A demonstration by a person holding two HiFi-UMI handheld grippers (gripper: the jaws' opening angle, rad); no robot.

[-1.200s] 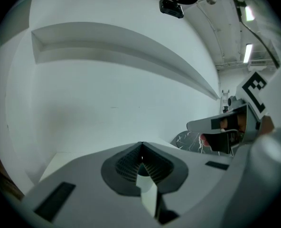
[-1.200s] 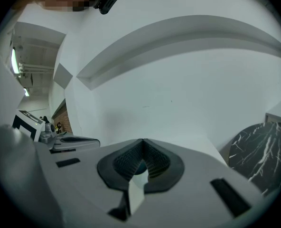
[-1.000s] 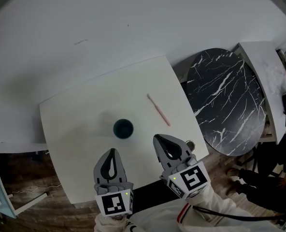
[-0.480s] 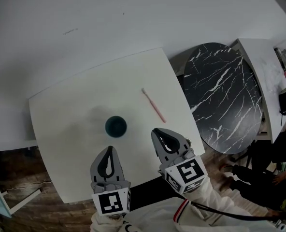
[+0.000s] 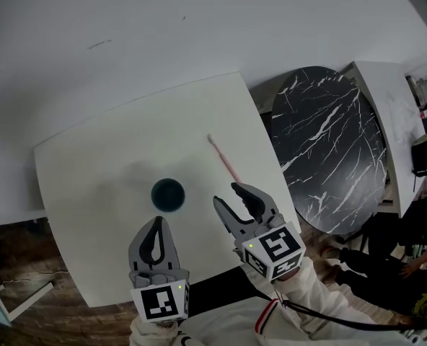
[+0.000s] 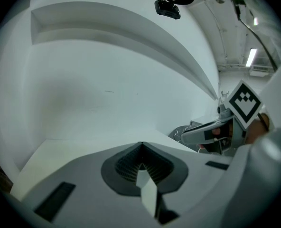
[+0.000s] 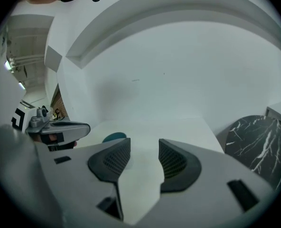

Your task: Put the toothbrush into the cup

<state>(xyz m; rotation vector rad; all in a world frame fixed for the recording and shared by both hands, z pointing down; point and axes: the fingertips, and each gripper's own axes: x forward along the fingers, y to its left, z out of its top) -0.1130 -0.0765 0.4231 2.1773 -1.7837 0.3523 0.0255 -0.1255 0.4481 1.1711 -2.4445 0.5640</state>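
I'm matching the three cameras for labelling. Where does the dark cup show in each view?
Head view: the cup stands left of centre on the white table.
Left gripper view: not in it.
Right gripper view: the cup sits left of centre, low in the picture, only its rim showing.
Shared landmark: the white table, seen in all three views.

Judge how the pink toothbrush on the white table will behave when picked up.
The toothbrush looks thin and straight, so probably stiff and light. It lies flat on the smooth white table, so a nudge may make it skid or roll. Its slender handle gives little to grip, so it could pivot once pinched.
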